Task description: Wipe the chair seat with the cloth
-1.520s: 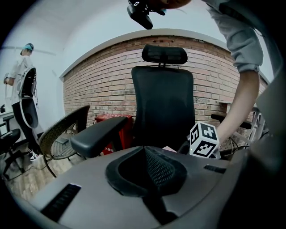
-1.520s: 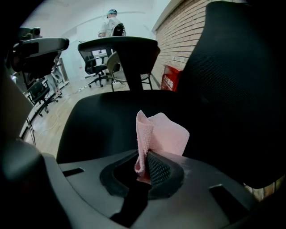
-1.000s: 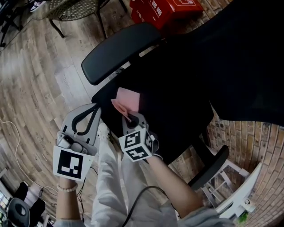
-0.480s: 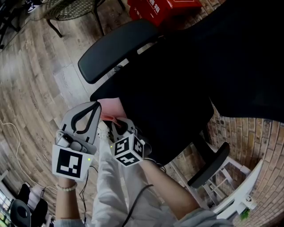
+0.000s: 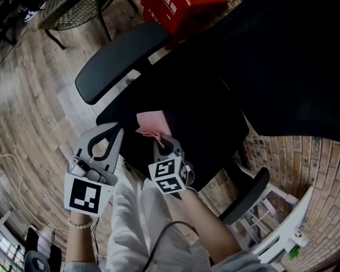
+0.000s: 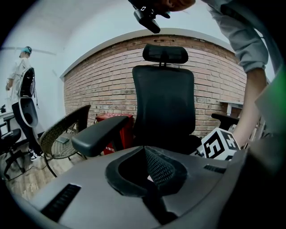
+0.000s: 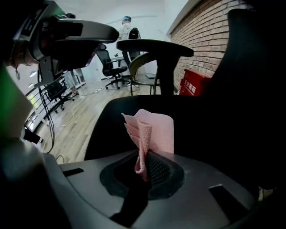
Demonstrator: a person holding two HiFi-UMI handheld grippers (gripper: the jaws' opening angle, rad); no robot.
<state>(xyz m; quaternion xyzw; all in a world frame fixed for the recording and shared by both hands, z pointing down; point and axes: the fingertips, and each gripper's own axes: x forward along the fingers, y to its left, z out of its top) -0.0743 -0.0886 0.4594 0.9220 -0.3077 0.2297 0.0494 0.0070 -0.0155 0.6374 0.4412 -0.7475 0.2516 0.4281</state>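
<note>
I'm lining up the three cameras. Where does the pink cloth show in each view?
Head view: the pink cloth is left of centre, over the front of the black seat, pinched in the right gripper claw.
Left gripper view: not clearly in it.
Right gripper view: centre, standing up from the shut claw.
Shared landmark: the black armrest, upper left in the head view, left of centre in the left gripper view, top centre in the right gripper view.

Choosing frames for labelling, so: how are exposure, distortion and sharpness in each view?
Head view: chair seat a near-featureless black, pink cloth clear, floor planks bowed. Left gripper view: brick wall arched by fisheye, corners vignetted. Right gripper view: cloth crisp, seat black, far room bright.
</note>
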